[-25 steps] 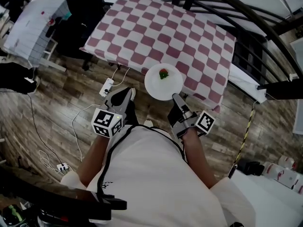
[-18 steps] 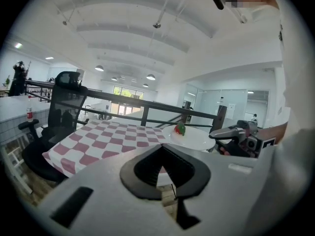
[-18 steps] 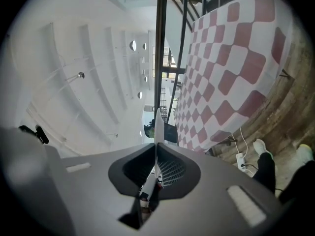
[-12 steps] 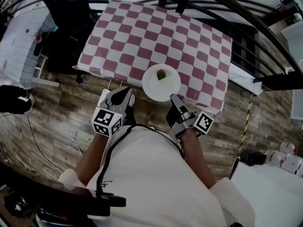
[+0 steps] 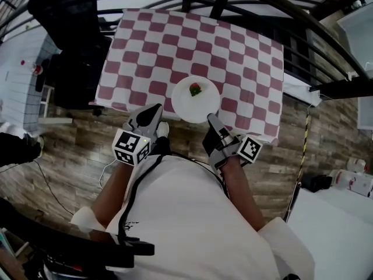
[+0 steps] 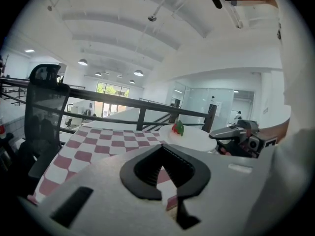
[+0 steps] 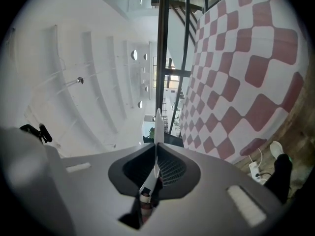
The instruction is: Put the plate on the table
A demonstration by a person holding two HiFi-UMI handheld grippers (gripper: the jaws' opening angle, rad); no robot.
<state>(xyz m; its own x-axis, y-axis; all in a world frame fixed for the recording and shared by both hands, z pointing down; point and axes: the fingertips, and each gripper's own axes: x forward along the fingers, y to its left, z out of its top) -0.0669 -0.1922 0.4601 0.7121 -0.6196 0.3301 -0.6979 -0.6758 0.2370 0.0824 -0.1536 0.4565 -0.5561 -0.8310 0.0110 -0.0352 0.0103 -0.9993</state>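
A white plate carrying a small red and green piece of food hangs over the near edge of the table with the red-and-white checked cloth. My right gripper is shut on the plate's near rim, and the rim shows edge-on between its jaws. My left gripper is to the left of the plate, away from it, shut with nothing in it. From the left gripper view the plate sits level, with the right gripper beside it. Whether the plate touches the cloth I cannot tell.
A black office chair stands at the table's left side. A black metal railing runs behind and to the right of the table. A white table is at far left. Wooden floor lies under me.
Both grippers and the plate have moved forward toward the table. The plate, earlier in front of the near edge, now lies over the checked cloth's near part.
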